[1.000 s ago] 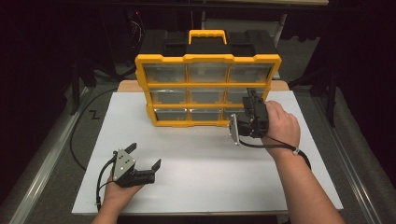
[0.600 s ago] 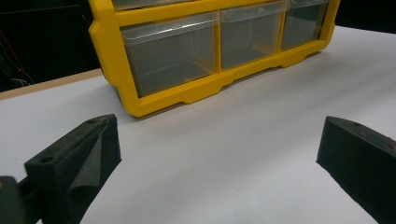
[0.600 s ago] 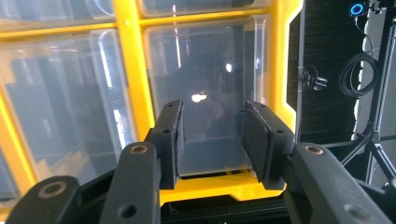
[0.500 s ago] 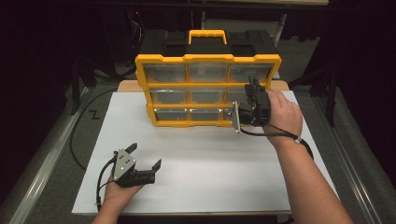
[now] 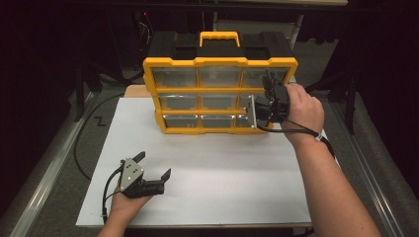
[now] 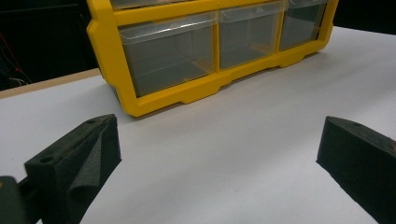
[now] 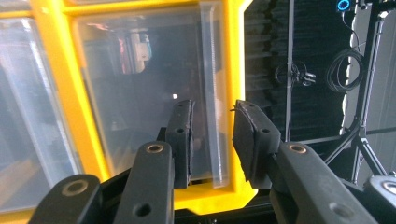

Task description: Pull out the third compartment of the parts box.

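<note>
My right claw [image 7: 211, 140] straddled the clear drawer's [image 7: 154, 88] lip, jaws not yet closed; my left claw [image 5: 150, 165] sat spread on the tabletop [image 5: 222, 168].

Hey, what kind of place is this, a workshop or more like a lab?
Probably a lab or recording studio: a white table ringed by dark curtains, a stand with coiled cables behind it, and a lone yellow drawer organizer set out, with a person working two handheld grippers.

A yellow organizer [image 5: 220, 64] with clear drawers [image 6: 168, 53] stands on a white board [image 5: 207, 168].
</note>
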Available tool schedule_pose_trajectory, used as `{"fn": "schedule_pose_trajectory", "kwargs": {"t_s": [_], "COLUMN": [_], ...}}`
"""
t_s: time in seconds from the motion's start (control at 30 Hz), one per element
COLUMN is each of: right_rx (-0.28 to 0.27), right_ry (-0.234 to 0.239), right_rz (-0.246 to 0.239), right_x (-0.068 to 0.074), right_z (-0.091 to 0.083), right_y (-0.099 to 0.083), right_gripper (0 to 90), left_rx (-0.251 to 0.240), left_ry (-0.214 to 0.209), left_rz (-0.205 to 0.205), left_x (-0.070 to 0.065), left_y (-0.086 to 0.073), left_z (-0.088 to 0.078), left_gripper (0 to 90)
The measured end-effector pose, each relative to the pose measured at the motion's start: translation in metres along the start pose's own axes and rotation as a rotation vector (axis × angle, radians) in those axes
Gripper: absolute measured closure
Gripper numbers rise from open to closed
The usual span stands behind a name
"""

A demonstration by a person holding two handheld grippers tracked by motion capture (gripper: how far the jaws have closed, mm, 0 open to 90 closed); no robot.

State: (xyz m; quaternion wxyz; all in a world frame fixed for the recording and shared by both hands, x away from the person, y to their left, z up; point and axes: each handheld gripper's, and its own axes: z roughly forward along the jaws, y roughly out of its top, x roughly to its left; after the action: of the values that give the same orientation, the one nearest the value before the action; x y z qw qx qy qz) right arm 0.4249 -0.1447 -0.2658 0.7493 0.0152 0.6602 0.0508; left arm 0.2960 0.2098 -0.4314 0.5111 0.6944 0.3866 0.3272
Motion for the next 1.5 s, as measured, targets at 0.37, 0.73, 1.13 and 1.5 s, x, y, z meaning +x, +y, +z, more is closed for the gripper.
{"fn": "schedule_pose_trajectory", "kwargs": {"t_s": [0.37, 0.73, 1.13, 1.5], "right_rx": [0.003, -0.005, 0.014, 0.005], "right_ry": [-0.010, -0.031, -0.050, -0.056], "right_rz": [-0.019, -0.038, -0.066, -0.073], "right_x": [0.001, 0.003, 0.005, 0.005], "right_z": [0.009, 0.013, 0.015, 0.008], "right_y": [0.000, 0.005, 0.005, 0.004], "right_gripper": [76.3, 80.5, 83.7, 84.6], "left_rx": [0.000, 0.001, 0.000, -0.001], "left_ry": [-0.002, -0.002, -0.006, -0.006], "left_rz": [0.000, -0.004, -0.008, -0.006], "left_x": [0.000, 0.000, 0.000, -0.001], "left_y": [0.000, -0.001, 0.000, 0.000], "left_z": [0.000, -0.001, 0.000, 0.000], "left_gripper": [0.6, 0.5, 0.6, 0.5]}}
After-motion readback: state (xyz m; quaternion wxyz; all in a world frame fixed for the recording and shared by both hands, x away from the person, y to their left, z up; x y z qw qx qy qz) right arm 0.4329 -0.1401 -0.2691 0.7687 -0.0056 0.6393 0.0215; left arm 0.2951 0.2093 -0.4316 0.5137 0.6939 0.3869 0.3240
